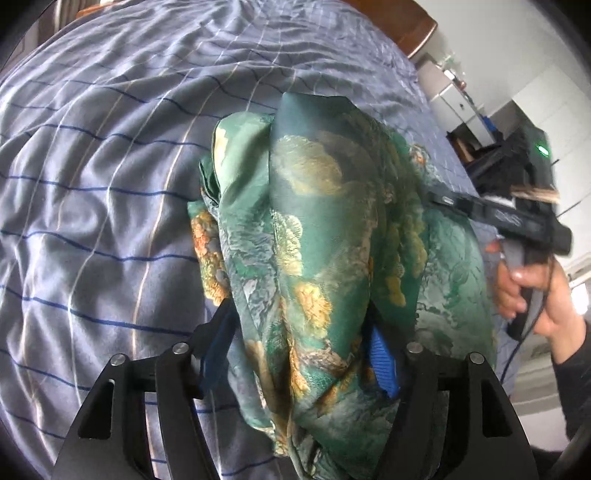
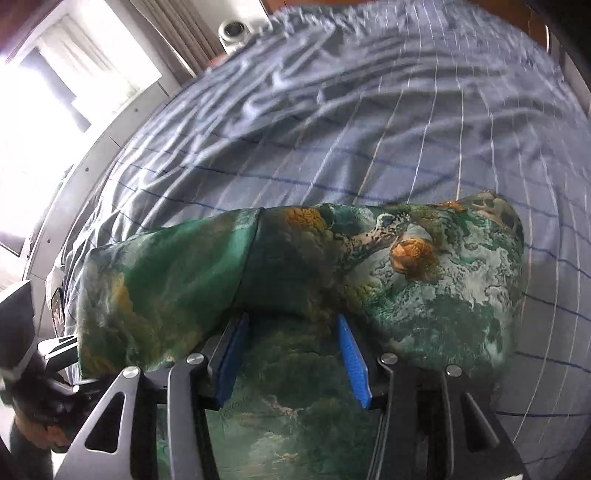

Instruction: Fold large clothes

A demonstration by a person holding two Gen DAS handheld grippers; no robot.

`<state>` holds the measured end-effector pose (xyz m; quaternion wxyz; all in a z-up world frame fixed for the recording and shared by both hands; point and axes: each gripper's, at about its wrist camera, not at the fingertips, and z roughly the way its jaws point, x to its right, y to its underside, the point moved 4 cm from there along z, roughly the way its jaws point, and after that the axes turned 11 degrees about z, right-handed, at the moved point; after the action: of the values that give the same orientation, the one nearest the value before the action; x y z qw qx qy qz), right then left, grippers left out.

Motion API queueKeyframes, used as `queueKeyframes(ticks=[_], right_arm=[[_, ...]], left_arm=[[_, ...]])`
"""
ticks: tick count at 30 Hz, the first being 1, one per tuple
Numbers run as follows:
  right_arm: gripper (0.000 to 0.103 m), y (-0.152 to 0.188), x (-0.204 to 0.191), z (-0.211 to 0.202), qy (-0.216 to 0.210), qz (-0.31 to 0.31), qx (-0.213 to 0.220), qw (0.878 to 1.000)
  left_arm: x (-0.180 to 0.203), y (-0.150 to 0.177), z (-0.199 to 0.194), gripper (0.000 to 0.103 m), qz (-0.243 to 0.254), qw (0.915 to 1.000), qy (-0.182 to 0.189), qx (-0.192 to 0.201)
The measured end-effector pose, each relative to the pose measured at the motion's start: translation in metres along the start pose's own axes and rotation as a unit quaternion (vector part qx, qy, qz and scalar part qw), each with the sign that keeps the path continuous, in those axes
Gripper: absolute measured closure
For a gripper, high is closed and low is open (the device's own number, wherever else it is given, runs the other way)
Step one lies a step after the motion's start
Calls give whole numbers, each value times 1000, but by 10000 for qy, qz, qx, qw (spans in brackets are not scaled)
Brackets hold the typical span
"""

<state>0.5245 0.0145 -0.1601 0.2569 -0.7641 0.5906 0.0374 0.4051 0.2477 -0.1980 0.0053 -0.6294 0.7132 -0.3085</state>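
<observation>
A green silky garment (image 1: 325, 229) with gold and grey landscape print lies bunched on the bed. It drapes between and over my left gripper's (image 1: 303, 325) blue-padded fingers (image 1: 384, 362), whose jaws stand wide apart with cloth between them. In the right wrist view the same garment (image 2: 424, 273) spreads across the lower frame. My right gripper (image 2: 293, 325) has its jaws apart, with a fold of cloth lying over the fingertips (image 2: 352, 354). The right gripper also shows in the left wrist view (image 1: 480, 210), held by a hand at the garment's right edge.
The bed is covered by a grey-blue sheet (image 1: 110, 184) with dark blue and white stripes, wrinkled. A wooden headboard (image 1: 402, 22) is at the far end. White cabinets (image 1: 454, 99) stand to the right of the bed. A bright window (image 2: 55, 103) and curtains are on the other side.
</observation>
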Motion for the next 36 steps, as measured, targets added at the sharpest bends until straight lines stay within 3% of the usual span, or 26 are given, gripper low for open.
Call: queueKeyframes(ticks=[4,9,11,15,17,22,26,31,34,36], right_arm=[[53,26,-3,-49,-110,-406,327,9986],[53,109,-9,-125,-313,-1079,671,9914],[53,140,-6,-131,-307,-1133,715,9905],[53,175,-1,-93,170,-1240,477,9910],[52,179,-3,-99,313,-1222,715,9894],[26,180,3,-143,265,-828,1160,9894],[23,175,18,-177,353,-627,1544,9854],[22,172,29,-189,312,-348,1499,9876],[22,167,40,-189,-49,-63,1418,9899],[22,161,50,-186,-386,149,1354,9899]], left_arm=[[-2,0,-1,31,43,10000,-10,58],[-1,3,-3,27,77,9998,-71,146],[-2,3,-4,22,80,9997,-161,175],[1,6,-20,13,-11,9989,-244,397],[5,11,-42,11,23,9973,-390,627],[2,16,-77,9,-4,9951,-631,755],[-12,13,-82,9,-693,9943,174,789],[-20,5,-63,7,-1049,9905,712,528],[-27,7,-38,7,-1211,9903,620,274],[-29,10,-26,7,-1320,9881,754,235]])
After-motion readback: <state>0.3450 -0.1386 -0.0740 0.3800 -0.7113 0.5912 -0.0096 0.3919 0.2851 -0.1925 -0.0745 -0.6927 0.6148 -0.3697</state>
